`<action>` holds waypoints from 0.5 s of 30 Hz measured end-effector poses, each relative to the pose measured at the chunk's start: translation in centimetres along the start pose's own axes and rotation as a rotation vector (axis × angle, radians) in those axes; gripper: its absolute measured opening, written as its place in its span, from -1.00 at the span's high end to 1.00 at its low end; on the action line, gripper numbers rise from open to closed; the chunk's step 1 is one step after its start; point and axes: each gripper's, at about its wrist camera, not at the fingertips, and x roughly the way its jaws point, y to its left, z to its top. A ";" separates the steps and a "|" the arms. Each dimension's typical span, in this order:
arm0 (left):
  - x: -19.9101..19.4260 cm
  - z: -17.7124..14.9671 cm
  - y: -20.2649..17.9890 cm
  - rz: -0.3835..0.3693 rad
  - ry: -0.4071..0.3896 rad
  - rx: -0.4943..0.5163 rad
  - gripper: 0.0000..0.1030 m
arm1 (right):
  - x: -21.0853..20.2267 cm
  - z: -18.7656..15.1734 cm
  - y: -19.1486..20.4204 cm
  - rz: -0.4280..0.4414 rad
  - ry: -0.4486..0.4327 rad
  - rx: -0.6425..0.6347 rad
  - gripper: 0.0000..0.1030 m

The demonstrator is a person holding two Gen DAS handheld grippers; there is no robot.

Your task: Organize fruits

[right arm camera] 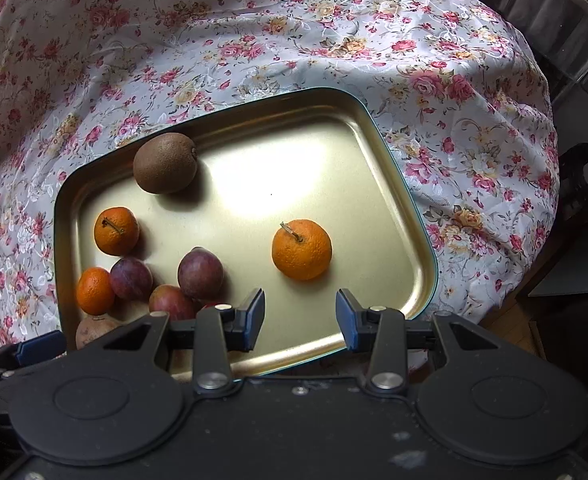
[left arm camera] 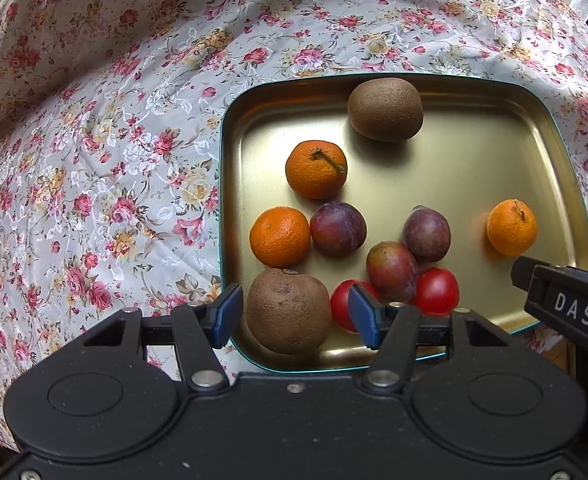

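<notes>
Left gripper (left arm camera: 289, 314): jaws apart — straddling near kiwi (left arm camera: 288, 311), not clamped.
Right gripper (right arm camera: 300, 318): apart, empty.
Risk: kiwi rolls into tomato (left arm camera: 344, 304) — off-centre squeeze.

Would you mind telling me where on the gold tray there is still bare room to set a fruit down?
The widest bare patch on the tray lies between the far kiwi, the lone mandarin and the far right corner. A narrower strip runs along the near rim before the right gripper. The near left corner is crowded: plums, tomatoes, two mandarins and the near kiwi.
</notes>
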 end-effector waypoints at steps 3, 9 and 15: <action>-0.1 0.0 0.0 0.006 -0.008 0.000 -0.22 | 0.0 -0.1 0.3 -0.013 -0.001 -0.020 0.19; -0.1 0.0 0.1 0.009 -0.012 -0.003 -0.22 | 0.1 -0.2 0.7 -0.036 -0.001 -0.060 0.19; -0.1 0.0 0.1 0.008 -0.013 -0.007 -0.22 | 0.2 -0.3 1.0 -0.050 0.003 -0.090 0.19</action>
